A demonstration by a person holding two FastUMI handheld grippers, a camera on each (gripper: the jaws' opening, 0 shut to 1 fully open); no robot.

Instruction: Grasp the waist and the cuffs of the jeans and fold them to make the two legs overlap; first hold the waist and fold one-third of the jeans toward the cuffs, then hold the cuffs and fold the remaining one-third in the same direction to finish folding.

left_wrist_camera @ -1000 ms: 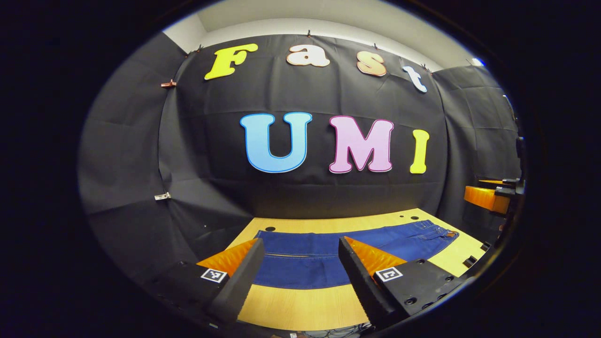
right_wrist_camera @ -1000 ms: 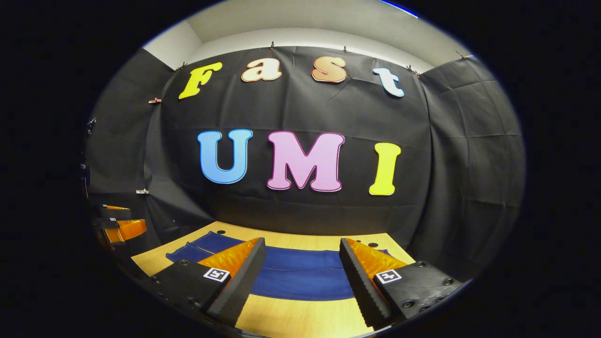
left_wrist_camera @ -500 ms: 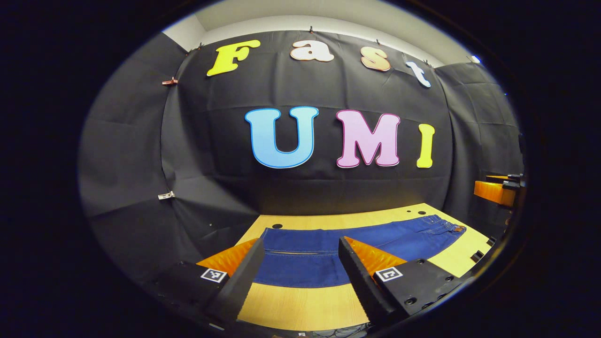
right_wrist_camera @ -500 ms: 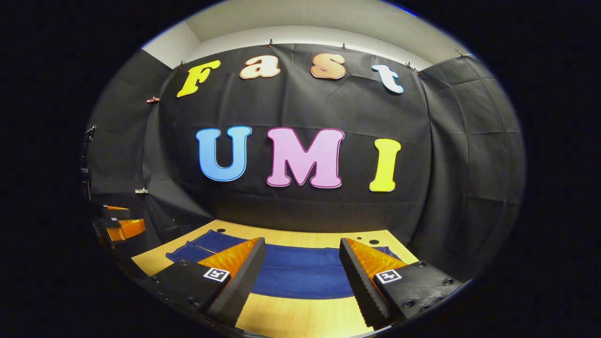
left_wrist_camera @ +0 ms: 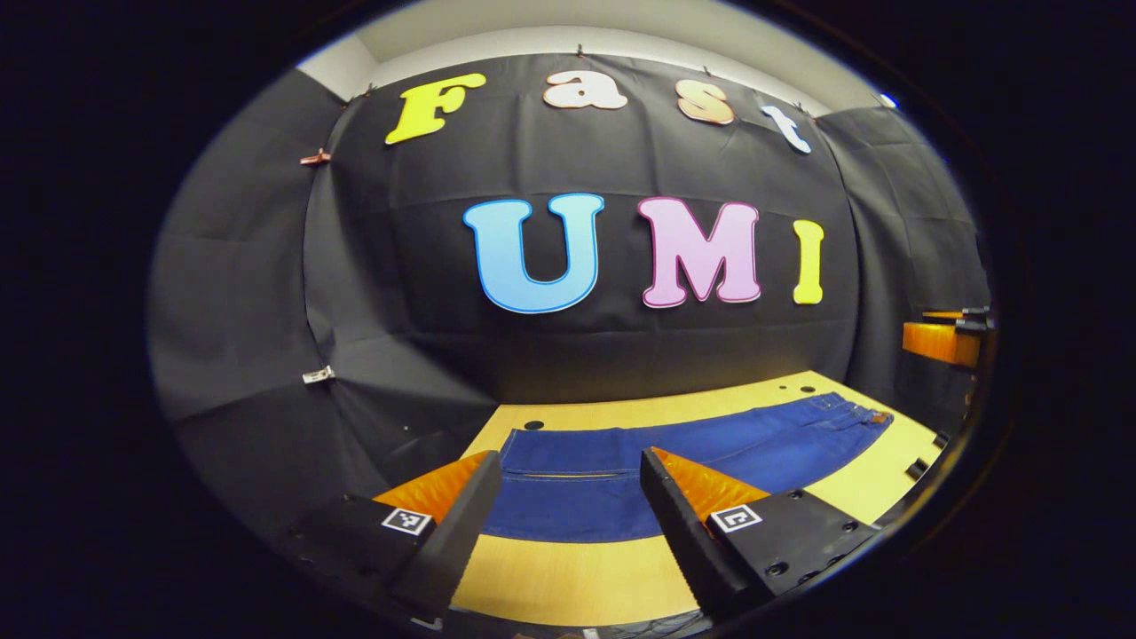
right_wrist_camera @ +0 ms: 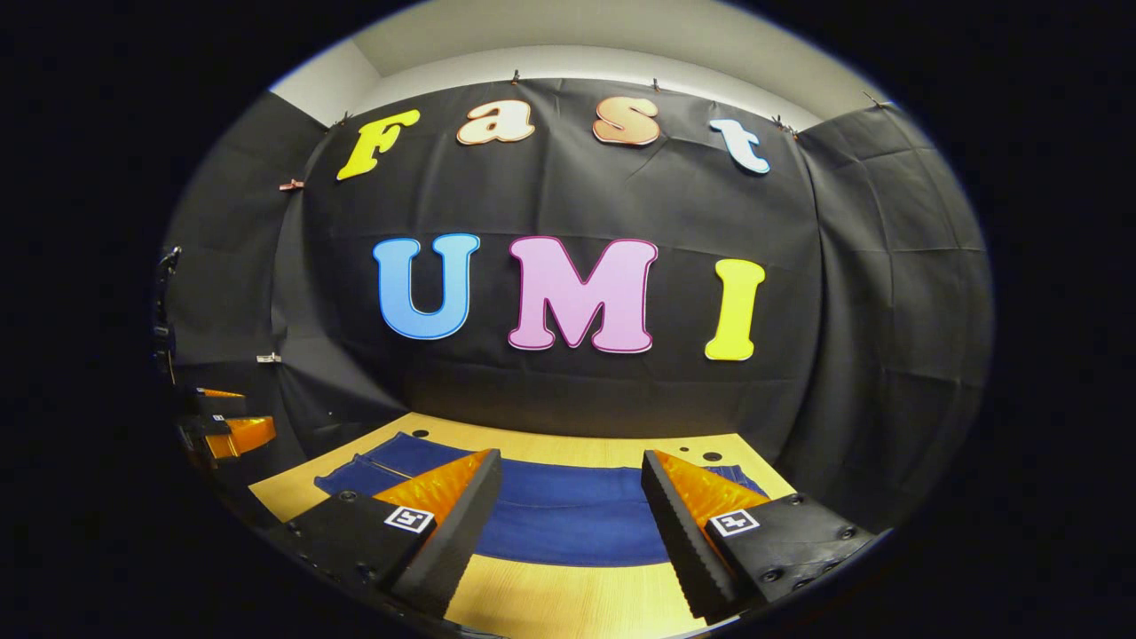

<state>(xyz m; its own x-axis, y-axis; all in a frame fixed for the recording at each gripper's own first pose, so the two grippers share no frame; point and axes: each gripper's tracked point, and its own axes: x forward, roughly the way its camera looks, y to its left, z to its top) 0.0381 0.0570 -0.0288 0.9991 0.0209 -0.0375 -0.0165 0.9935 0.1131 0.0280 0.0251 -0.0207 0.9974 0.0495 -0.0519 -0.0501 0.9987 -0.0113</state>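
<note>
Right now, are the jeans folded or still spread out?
Spread out: the jeans lie flat at full length on the table, with both legs side by side.

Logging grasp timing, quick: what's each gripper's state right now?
Left gripper: open, empty, above the jeans.
Right gripper: open, empty.

Left tongs point(left_wrist_camera: 561, 515), right tongs point(right_wrist_camera: 568, 519), black screwed mounts, square markers

Both views are sharp and evenly lit from overhead, with no motion blur. The pale desk point(left_wrist_camera: 568, 581) is bright with a soft sheen, while the black cloth wall point(right_wrist_camera: 568, 195) soaks up light. Fisheye distortion bends straight edges strongly toward the rim.
</note>
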